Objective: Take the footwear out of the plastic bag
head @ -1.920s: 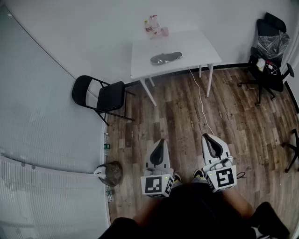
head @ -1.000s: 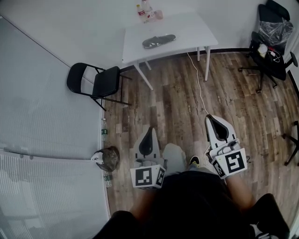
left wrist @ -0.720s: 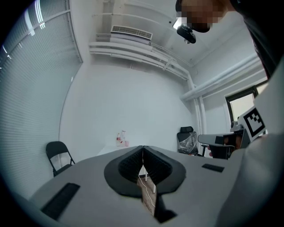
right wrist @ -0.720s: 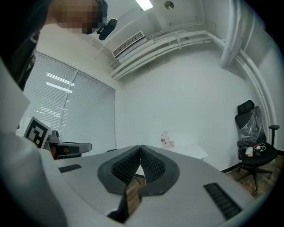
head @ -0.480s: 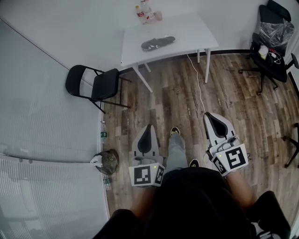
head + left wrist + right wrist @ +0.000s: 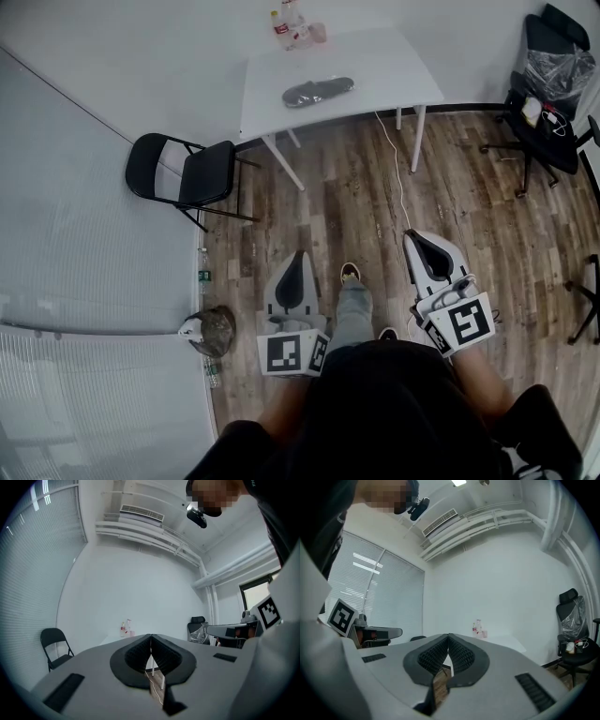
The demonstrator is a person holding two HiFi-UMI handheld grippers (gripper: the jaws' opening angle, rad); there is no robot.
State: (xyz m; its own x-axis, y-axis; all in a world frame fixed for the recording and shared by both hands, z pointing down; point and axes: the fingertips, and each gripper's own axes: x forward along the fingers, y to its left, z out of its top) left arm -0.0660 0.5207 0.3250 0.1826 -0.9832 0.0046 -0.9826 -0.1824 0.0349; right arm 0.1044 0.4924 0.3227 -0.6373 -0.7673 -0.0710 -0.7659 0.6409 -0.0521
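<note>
The person is standing on the wood-plank floor (image 6: 469, 225) and holding both tools out level towards twelve o'clock. The left gripper (image 6: 298, 256) is pointing ahead with its dark ribbed pads pressed together, and nothing is sitting between them. In the left gripper view the seam between the pads is running straight up the middle. The right gripper (image 6: 413, 236) is doing the same beside it at about one o'clock from the person. Its pads are also meeting, with nothing caught in them, as the right gripper view is showing. One shoe (image 6: 350, 272) is poking out between the two tools.

The bagged footwear (image 6: 319, 91) is lying well apart from both grippers, at twelve o'clock, on the white table (image 6: 384, 66). It is a long dark shape resting near the middle of the tabletop. A cluster of bottles (image 6: 288, 25) is standing at the table's far edge, at about eleven o'clock from the footwear. A white cable (image 6: 401, 178) is trailing from the table across the floor towards the right gripper.

A black folding chair (image 6: 184, 173) is standing at ten o'clock by the wall. A black office chair (image 6: 547, 103) is sitting at two o'clock with crumpled clear plastic on it. At nine o'clock, against the blinds, a small dark bundle (image 6: 212, 330) is lying on the floor; I cannot tell what it is.
</note>
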